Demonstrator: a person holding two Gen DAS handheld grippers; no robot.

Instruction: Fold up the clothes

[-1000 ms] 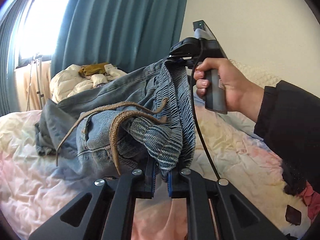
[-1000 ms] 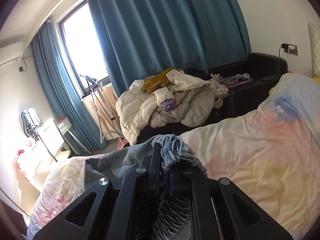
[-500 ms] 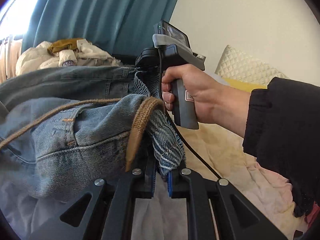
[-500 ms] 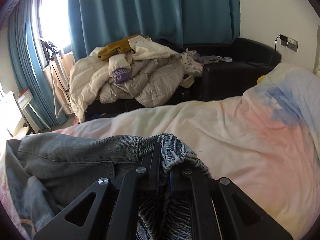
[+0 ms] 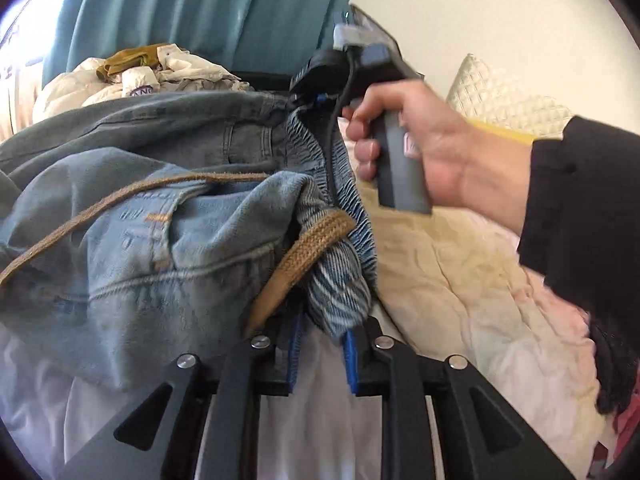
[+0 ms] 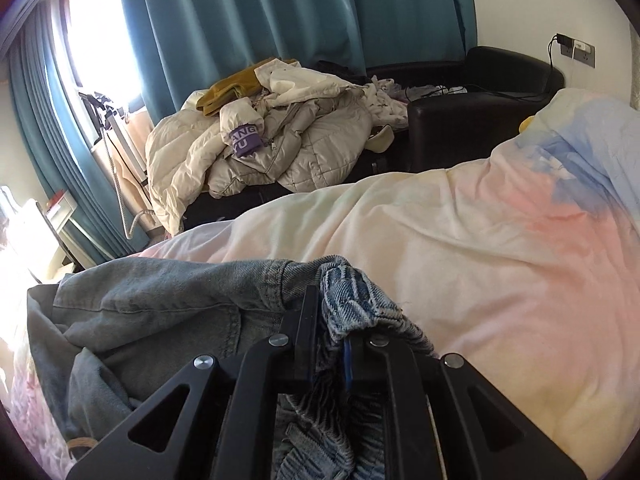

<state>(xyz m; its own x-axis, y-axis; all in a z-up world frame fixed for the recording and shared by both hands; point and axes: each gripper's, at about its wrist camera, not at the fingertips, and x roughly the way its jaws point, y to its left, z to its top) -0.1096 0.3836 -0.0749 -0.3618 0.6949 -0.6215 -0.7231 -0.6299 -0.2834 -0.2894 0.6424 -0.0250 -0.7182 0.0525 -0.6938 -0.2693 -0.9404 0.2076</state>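
jeans point(image 5: 132, 248) lowered toward bed point(image 6: 460, 248), right claw point(image 6: 327, 336) nearer

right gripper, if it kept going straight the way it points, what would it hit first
Likely the pastel duvet just beyond the jeans that the right gripper is clamping; farther on sits the jacket pile. Depth is unclear.

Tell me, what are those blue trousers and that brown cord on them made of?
The trousers look like washed denim: faded blue twill, orange topstitching, a gathered elastic waistband. The cord seems to be a flat woven drawstring, perhaps cotton or jute; its braided weave shows, but the fibre cannot be told. Both the left gripper and right gripper pinch the waistband.
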